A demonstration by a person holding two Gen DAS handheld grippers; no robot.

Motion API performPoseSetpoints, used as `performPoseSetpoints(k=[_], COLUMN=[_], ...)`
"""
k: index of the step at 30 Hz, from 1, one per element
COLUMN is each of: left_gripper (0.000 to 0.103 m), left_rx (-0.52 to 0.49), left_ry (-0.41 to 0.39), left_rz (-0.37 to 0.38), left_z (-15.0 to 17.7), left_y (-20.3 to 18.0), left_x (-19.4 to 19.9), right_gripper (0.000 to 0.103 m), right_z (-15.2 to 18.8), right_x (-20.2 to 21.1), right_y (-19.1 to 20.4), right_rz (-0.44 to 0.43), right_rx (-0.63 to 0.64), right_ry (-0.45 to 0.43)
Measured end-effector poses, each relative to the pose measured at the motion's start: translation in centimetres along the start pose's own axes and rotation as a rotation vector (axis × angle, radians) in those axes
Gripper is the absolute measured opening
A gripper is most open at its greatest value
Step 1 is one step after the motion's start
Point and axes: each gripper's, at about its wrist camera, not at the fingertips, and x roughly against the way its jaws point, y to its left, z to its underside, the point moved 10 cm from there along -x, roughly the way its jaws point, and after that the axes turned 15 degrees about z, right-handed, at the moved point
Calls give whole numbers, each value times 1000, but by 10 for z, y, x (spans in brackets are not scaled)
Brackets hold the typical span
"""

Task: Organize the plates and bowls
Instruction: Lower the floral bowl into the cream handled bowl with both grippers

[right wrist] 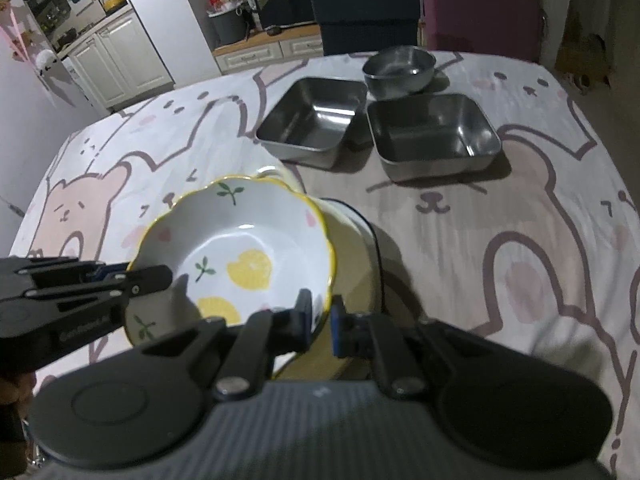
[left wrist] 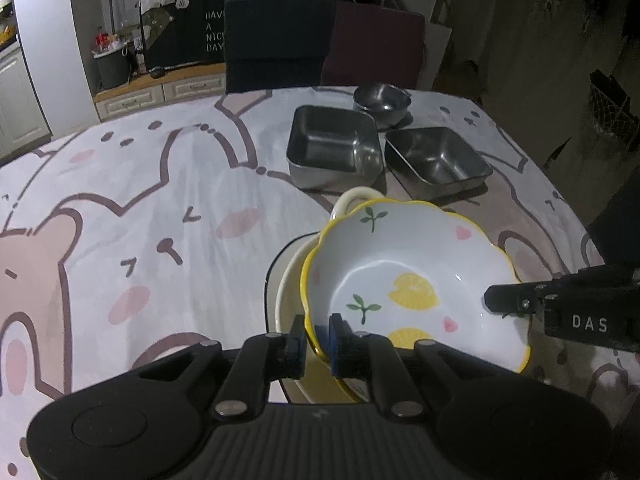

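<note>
While both grippers clamp lemon bowl [left wrist: 408, 276] rim, tablecloth [left wrist: 160, 200] bare leftward

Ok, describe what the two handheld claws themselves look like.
Both are matte black plastic. The left claw has a ribbed body, two round side discs, silver pivot screws and blue-faced pads. The right claw is built the same; seen from the left camera, its side carries white "DAS" lettering. No cables or sleeves show.

Bear-print tablecloth [left wrist: 160, 220] covering desk. Navy chair [left wrist: 276, 44] and maroon chair [left wrist: 376, 48] standing side by side at far edge. Grey bin [left wrist: 112, 66] sitting beside white cabinets [right wrist: 116, 60].
</note>
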Motion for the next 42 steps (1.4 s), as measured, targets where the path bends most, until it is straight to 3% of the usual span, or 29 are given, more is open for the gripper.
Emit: performPoseSetpoints(k=[6, 25, 42], left_gripper=[12, 13, 13], left_rx=[22, 6, 137], left_ry=[44, 73, 51], left_rz=[5, -1, 76], left_z=[10, 11, 13], left_y=[3, 5, 16], left_x=[-15, -25, -21], right_gripper=[11, 11, 11], right_z=[5, 5, 5], right_x=[-15, -33, -51], right_y=[-2, 1, -3], right_rz=[10, 40, 9], right_rx=[3, 25, -72], right_ry=[37, 72, 140])
